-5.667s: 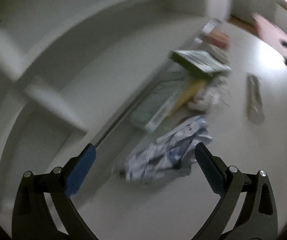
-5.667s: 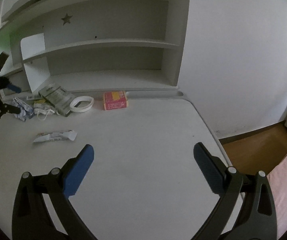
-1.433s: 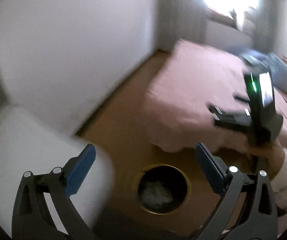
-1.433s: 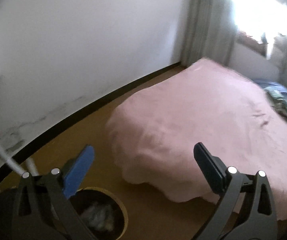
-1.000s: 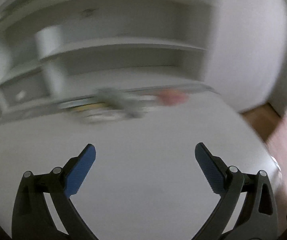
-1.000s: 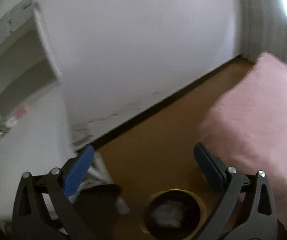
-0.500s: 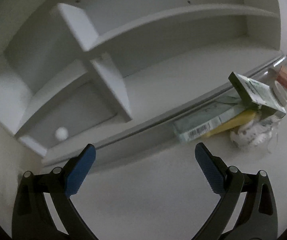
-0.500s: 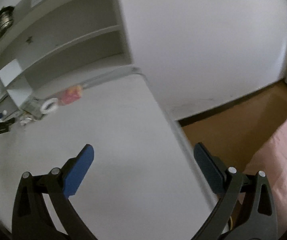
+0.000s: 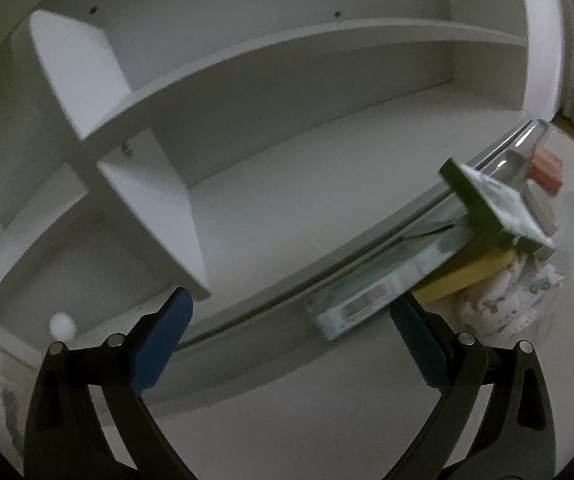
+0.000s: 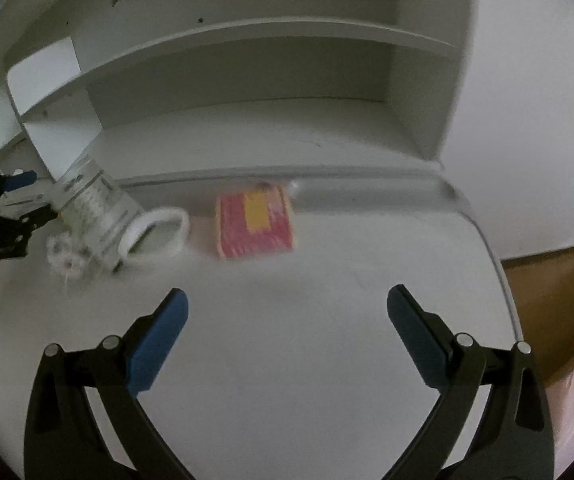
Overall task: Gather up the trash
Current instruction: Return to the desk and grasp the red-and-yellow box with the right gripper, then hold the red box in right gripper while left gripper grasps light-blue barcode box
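Observation:
In the left wrist view my left gripper (image 9: 289,328) is open and holds nothing, low over the white desk (image 9: 327,420). Just right of it lies a pile: a pale green flat box (image 9: 367,304) with a barcode, a yellow item (image 9: 463,276), a crumpled white wrapper (image 9: 503,304) and a green-edged box (image 9: 491,208) on top. My right gripper (image 10: 287,312) is open and holds nothing above the desk (image 10: 287,400). A red and yellow packet (image 10: 253,220) lies ahead of it, and the crumpled wrapper (image 10: 67,256) far left beside the left gripper (image 10: 3,216).
A white tape ring (image 10: 155,232) leans by the green-edged box (image 10: 91,204). White shelves (image 10: 247,32) with upright dividers (image 9: 155,216) back the desk. The desk ends at the right, with wooden floor (image 10: 547,300) below. A small white ball (image 9: 62,325) sits in a shelf nook.
Both grippers have swung back from the floor bin to the desk. The left one has closed in on the pile and the right one now faces the red packet. Both stayed open.

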Demonstrator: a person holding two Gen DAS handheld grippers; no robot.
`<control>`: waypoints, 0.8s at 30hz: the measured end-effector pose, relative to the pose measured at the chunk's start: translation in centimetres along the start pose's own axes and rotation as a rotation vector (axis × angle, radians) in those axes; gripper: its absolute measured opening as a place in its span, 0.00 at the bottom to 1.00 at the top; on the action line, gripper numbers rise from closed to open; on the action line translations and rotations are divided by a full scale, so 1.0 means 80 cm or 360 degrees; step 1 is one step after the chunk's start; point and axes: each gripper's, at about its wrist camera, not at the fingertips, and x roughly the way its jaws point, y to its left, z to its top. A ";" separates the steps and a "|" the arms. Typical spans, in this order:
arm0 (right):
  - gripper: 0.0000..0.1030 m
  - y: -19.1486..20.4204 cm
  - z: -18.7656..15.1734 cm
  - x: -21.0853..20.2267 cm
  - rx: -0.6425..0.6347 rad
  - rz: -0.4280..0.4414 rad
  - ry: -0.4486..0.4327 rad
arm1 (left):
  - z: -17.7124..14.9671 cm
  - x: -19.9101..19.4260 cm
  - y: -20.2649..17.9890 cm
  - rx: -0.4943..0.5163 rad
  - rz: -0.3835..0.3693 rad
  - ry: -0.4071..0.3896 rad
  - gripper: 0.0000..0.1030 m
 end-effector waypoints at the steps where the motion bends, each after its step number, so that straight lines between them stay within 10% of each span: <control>1: 0.94 0.003 0.008 0.007 -0.0012 -0.0014 0.0003 | 0.003 0.002 -0.010 0.0004 -0.0012 -0.0006 0.94; 6: 0.89 0.006 0.031 0.040 -0.0008 0.0002 0.0064 | 0.010 0.008 -0.020 0.0085 -0.0047 -0.0019 0.93; 12: 0.54 -0.001 0.033 0.041 0.0001 0.0023 0.0025 | 0.022 0.015 -0.035 0.0156 -0.0030 -0.0037 0.91; 15: 0.49 -0.008 0.031 0.037 0.0033 0.0072 0.0005 | 0.023 0.012 -0.046 0.0176 -0.0060 -0.0033 0.56; 24: 0.49 -0.016 0.025 0.019 0.0066 0.0103 -0.0093 | 0.020 -0.005 -0.035 0.0032 -0.0234 -0.0105 0.38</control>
